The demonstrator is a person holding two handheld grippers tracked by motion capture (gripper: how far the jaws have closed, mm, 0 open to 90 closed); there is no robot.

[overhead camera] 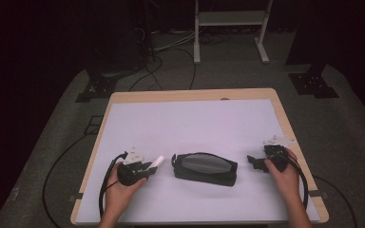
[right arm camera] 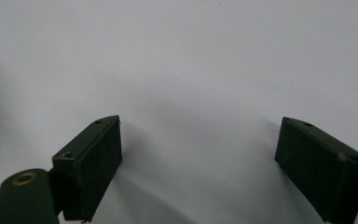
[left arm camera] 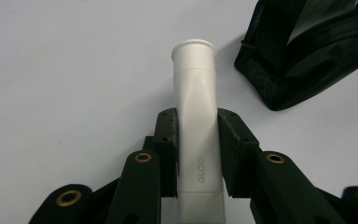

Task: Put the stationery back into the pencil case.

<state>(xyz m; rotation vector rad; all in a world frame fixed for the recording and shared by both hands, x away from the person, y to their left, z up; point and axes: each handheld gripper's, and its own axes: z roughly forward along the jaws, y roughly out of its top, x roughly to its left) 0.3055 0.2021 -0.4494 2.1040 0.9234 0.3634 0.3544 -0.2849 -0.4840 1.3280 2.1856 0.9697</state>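
Two forearms come in at the near edge of the table point(overhead camera: 285, 118), each hand wrapped around a gripper. The left hand point(overhead camera: 123, 183) holds the left gripper point(overhead camera: 148, 167) just left of the black pouch point(overhead camera: 204, 168), with its cable looping back along the white sheet point(overhead camera: 190, 128) toward the person. Its jaws are closed on a white tube point(overhead camera: 157, 162), pinching the flattened lower body of it. In the left gripper view the tube point(left arm camera: 196, 121) stands up between the two black pads, printed with the letters GLOO, its round cap end pointing away from the gripper and toward the pouch's near corner point(left arm camera: 303, 56); the cap stops short of the pouch, a small gap of white sheet between them.

The right hand point(overhead camera: 283, 173) holds the right gripper point(overhead camera: 255, 163) right of the pouch, apart from it, jaws pointing at the pouch's right end. In the right gripper view its pads point(right arm camera: 93, 163) stand wide apart over bare white surface with nothing between them.

The pouch lies flat on the sheet between the two grippers, long side toward the person, with a grey panel on top and a strap at its left end.

Beyond the table, on the grey floor, black cables point(overhead camera: 152, 71) run toward a white frame point(overhead camera: 230, 28) and dark stand bases.
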